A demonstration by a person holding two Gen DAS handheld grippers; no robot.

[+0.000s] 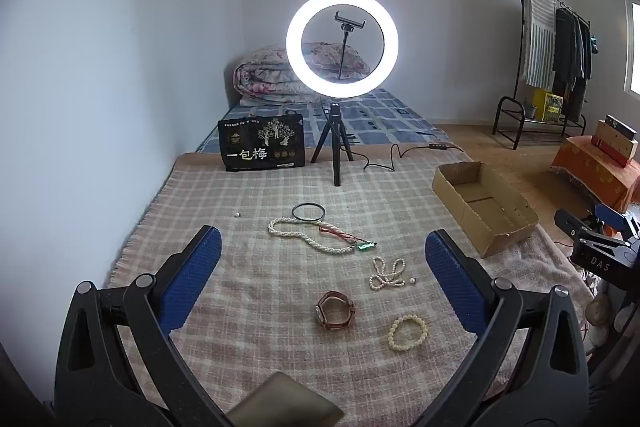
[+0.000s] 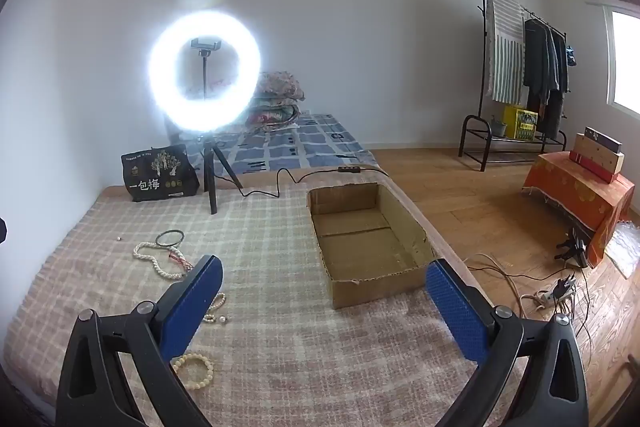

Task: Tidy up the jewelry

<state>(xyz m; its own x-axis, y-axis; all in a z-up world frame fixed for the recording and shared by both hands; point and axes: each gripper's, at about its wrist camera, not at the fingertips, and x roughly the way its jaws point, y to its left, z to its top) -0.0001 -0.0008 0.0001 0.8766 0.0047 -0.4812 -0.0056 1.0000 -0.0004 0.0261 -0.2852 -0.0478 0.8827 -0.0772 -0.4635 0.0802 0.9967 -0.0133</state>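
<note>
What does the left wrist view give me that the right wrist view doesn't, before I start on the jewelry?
Left wrist only: the brown-strap watch, the green pendant on the long white bead necklace, and the right gripper at the frame's right edge.

Right wrist only: the whole floor of the empty cardboard box, plus the cables and power strip on the wooden floor.

Both: the necklace, black ring, small pearl strand, cream bead bracelet, ring light, and each camera's own open gripper, left.
</note>
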